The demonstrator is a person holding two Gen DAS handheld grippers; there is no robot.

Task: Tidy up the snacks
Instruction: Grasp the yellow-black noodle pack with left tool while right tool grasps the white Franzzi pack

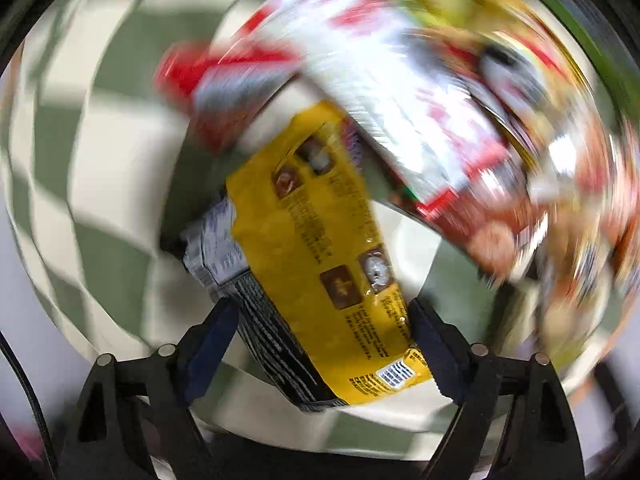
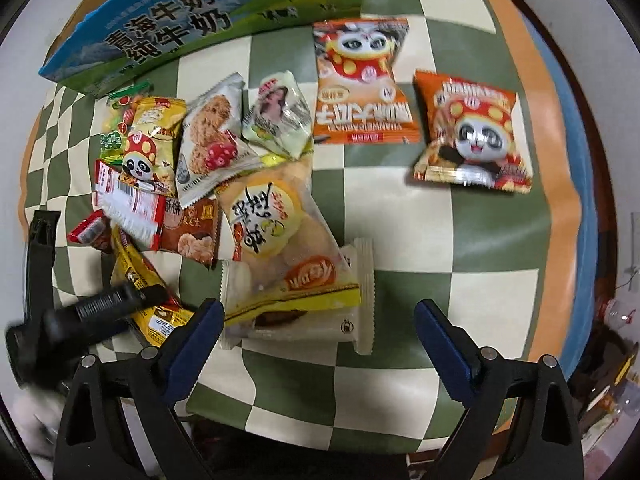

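A yellow snack packet (image 1: 320,248) with a black side strip lies on the checked cloth, straight below my left gripper (image 1: 322,312). Both blue pads (image 1: 430,340) rest against its long edges. The right wrist view shows that same gripper as a black body (image 2: 92,312) over the yellow packet (image 2: 136,276) at the pile's left edge. My right gripper (image 2: 316,320) stands open over a clear packet with a yellow band (image 2: 296,300). Its left pad (image 2: 196,340) is beside the packet's edge and its right pad is well apart from it.
A heap of mixed snack packets (image 2: 200,140) fills the left of the green-and-white checked cloth (image 2: 440,240). Two orange panda packets (image 2: 360,80) (image 2: 472,136) lie apart at the right. A blue-green milk carton box (image 2: 160,28) stands behind. The table's orange edge (image 2: 560,200) runs down the right.
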